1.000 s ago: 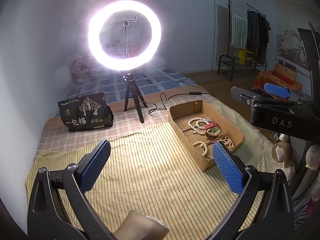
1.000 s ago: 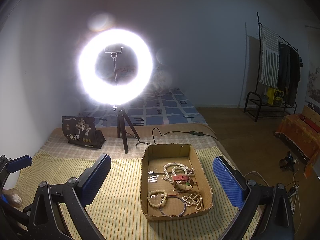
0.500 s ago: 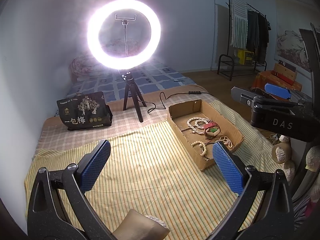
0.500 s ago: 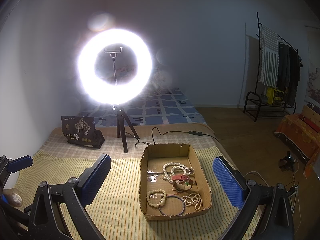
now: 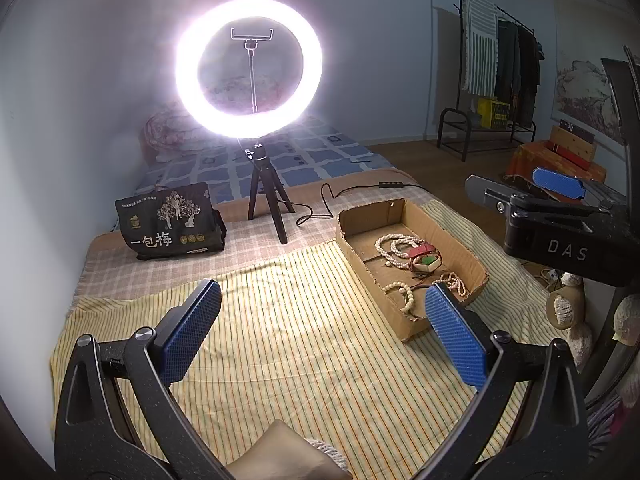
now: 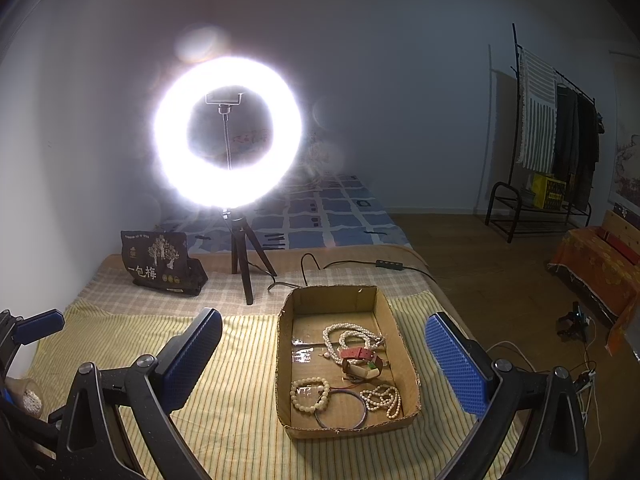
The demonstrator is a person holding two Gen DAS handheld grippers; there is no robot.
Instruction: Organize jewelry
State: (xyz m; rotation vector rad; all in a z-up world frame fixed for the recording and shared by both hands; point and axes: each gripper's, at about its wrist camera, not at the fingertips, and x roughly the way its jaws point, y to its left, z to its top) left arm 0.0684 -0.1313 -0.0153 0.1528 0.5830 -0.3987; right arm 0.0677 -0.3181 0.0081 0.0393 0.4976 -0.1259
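Note:
A shallow cardboard box point(image 6: 288, 360) point(image 5: 416, 324) lies on the striped yellow cloth point(image 5: 304, 320) point(image 6: 232, 360). Inside lie a long pearl necklace point(image 6: 352, 334) point(image 5: 394, 244), a red-strapped watch point(image 6: 362, 364) point(image 5: 424, 254), a cream bead bracelet point(image 6: 310, 394) point(image 5: 402, 292), a thin bangle point(image 6: 342, 416) and a small pearl strand point(image 6: 382, 398) point(image 5: 454, 282). My right gripper point(image 6: 322, 354) hovers open over the box's near half, empty. My left gripper point(image 5: 322, 328) is open above the cloth, left of the box, empty. The right gripper's body shows at the left wrist view's right edge.
A lit ring light on a black tripod point(image 5: 248, 68) point(image 6: 228, 136) stands behind the cloth, its cable point(image 5: 320, 208) trailing right. A black printed bag point(image 5: 168, 220) point(image 6: 160, 262) stands at the back left. A clothes rack point(image 6: 556, 136) and wooden floor are to the right.
Both views shift only slightly; the box sits a touch lower and nearer in the right wrist view. Both grippers stay open and empty.

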